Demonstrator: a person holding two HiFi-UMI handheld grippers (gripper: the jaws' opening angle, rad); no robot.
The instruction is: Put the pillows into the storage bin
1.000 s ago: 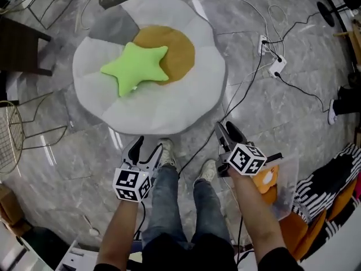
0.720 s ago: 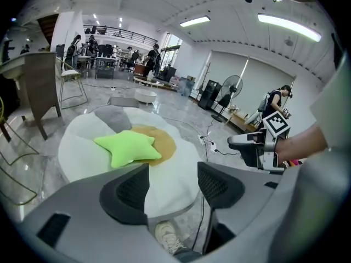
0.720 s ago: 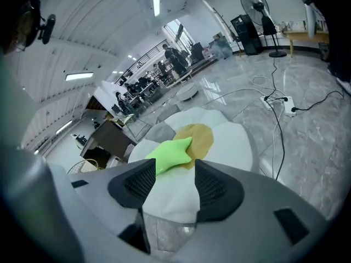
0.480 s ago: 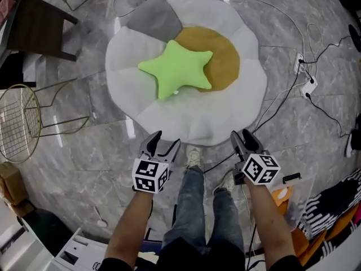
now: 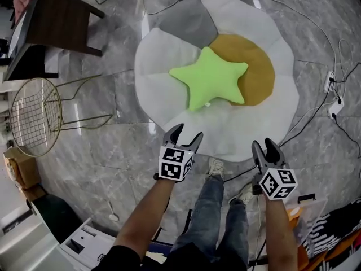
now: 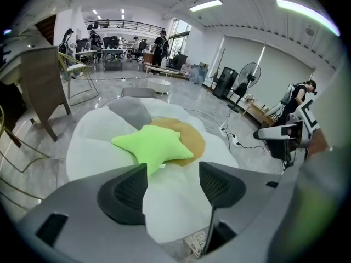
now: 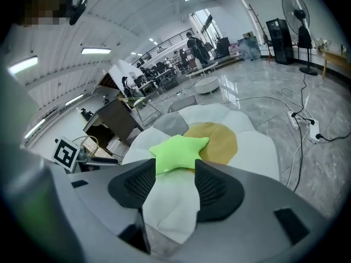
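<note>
Plainly, neither tool held anything: the left gripper (image 5: 187, 132) and the right gripper (image 5: 264, 144) both had their jaws standing wide apart on empty air. The green star pillow (image 5: 211, 78) lay ahead of both, well beyond the tips, on the white flower cushion (image 5: 169, 114). Biting too deep could have pinched that cushion too and dragged it. A shallow grip on one soft arm might have slipped.

Head view: from above, facing steeply down onto the marble floor (image 5: 96, 151), well apart from the green star pillow (image 5: 210, 79). Left and right gripper views: lower and nearer, side by side, facing slantwise down across the white flower cushion (image 6: 90, 141). Shared by all three: pillow and cushion
</note>
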